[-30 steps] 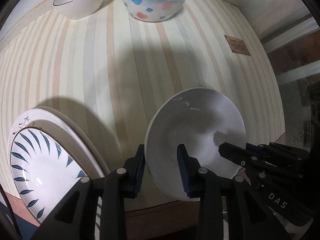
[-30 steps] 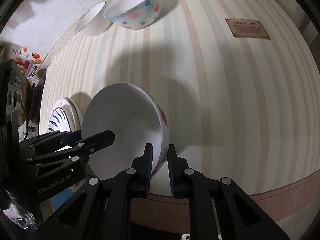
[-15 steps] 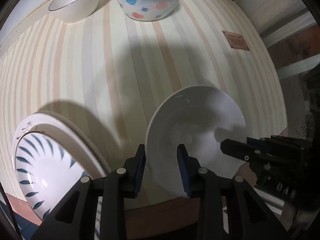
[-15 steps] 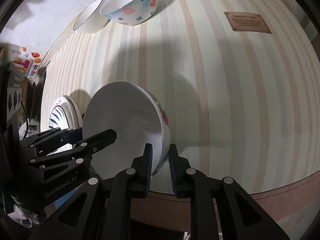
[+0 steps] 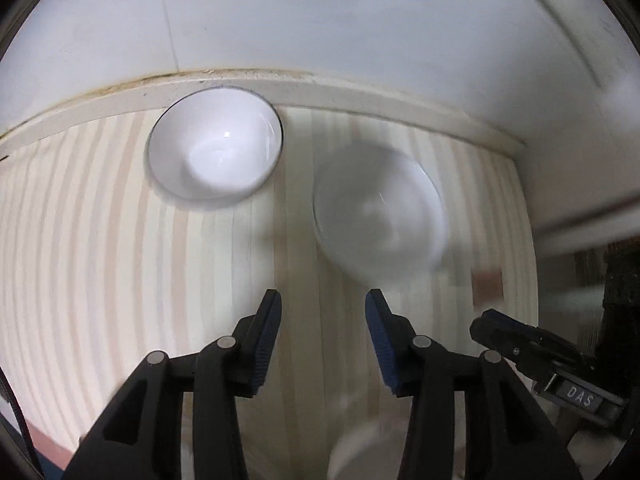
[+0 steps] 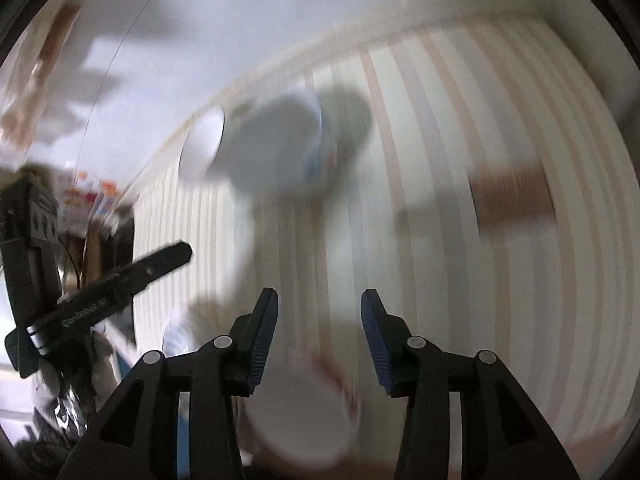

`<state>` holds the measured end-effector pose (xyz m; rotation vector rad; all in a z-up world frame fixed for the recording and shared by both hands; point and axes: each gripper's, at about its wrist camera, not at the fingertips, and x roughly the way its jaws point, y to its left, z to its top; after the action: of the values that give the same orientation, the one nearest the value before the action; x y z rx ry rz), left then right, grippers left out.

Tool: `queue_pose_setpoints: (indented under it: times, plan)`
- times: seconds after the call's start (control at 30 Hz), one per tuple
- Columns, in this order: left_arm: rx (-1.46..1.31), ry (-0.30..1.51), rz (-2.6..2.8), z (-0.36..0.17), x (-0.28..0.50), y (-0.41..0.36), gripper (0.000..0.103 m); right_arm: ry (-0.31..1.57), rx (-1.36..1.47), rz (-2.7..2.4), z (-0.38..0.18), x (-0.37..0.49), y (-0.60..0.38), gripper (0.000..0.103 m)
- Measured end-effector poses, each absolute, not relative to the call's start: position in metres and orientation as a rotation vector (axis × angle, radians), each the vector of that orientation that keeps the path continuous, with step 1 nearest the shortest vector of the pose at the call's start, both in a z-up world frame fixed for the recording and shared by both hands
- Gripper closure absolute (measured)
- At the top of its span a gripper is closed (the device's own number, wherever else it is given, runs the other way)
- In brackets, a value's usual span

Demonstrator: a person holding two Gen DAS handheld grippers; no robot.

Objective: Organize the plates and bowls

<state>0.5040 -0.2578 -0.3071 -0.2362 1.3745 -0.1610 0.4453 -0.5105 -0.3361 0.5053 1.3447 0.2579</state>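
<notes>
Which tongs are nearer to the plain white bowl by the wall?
Left. The left tongs point just right of the plain white bowl; the right tongs sit farther right.

Three bowls (image 5: 216,152) (image 5: 378,216) (image 6: 300,420), two hand-held grippers (image 5: 322,344) (image 6: 318,340).

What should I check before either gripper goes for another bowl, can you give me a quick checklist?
1. Left gripper empty, jaws apart: ok.
2. Right gripper empty, jaws apart: ok.
3. Plain white bowl upright by the table's back edge: ok.
4. Second bowl upright beside it, apart from it: looks ok in the left view, but blurred.
5. Bowl below the right gripper resting flat: cannot tell, too blurred.
6. Views sharp enough to aim a grasp: not ok, the right view is smeared.
</notes>
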Motion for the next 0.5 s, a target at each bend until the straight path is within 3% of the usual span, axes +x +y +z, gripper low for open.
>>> queue_pose_setpoints:
  times: [0.27,0.33,0.37,0.5]
  plan:
    - [-0.241,1.450,-0.167,-0.352,0.561,-0.273,0.064,1.359,0.454,0.170,-0.379,0.548,-0.494,0.058]
    - [-0.234,1.437,-0.187,-0.355,0.564,-0.278,0.077,1.378,0.459,0.167,-0.390,0.557,-0.492,0.078]
    - [-0.209,1.432,-0.187,-0.356,0.565,-0.282,0.078,1.384,0.456,0.170,-0.395,0.561,-0.489,0.088]
    - [-0.172,1.413,-0.190,-0.350,0.560,-0.288,0.078,1.376,0.404,0.153,-0.394,0.568,-0.479,0.089]
